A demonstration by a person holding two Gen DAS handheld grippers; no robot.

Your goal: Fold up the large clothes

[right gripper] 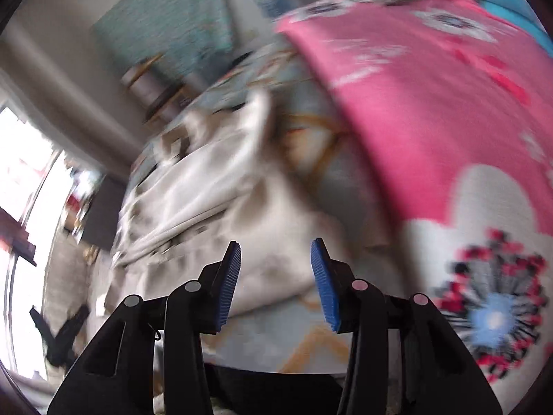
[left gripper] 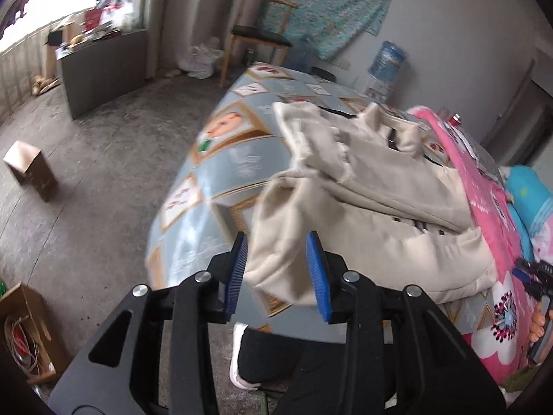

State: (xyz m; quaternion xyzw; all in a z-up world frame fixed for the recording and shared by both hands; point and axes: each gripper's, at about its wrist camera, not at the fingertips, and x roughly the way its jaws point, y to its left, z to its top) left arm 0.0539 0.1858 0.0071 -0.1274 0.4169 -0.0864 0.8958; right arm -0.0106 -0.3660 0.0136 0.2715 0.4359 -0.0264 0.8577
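Bare grey concrete floor [left gripper: 103,159] surrounds a tabletop [left gripper: 228,159] covered with a pale blue cloth printed with gold-framed pictures. On that tabletop lies the task's thing, a cream garment [left gripper: 366,200], bunched in loose folds with dark printed marks showing on one layer; its near corner hangs just over the tabletop's near edge. Beside the garment, on the side away from the window [left gripper: 41,10], a pink blanket [left gripper: 484,207] with large white flowers lies against it, with a bright blue item [left gripper: 528,186] beyond the blanket. The left tongs [left gripper: 278,269] stand apart, blue ribbed pads [left gripper: 316,269] on either side of the garment's near corner; the fabric fills much of the gap, but the pads do not visibly press on it. The right tongs [right gripper: 274,276] also stand apart, over the near edge of the garment [right gripper: 214,200], with no cloth clamped between them; this view is strongly blurred. In the left wrist view the right tongs [left gripper: 532,269] appear small at the picture edge, over the blanket, held by a hand [left gripper: 537,325]. Behind the tabletop stand a wooden chair [left gripper: 257,31] with a dark seat and a blue water bottle [left gripper: 387,58], and a teal patterned cloth [left gripper: 321,3] hangs on the wall. A brown cardboard box [left gripper: 31,169] sits on the floor well apart from the tabletop, toward the window. Below the tabletop's near edge a person's dark trouser leg [left gripper: 293,356] is visible.
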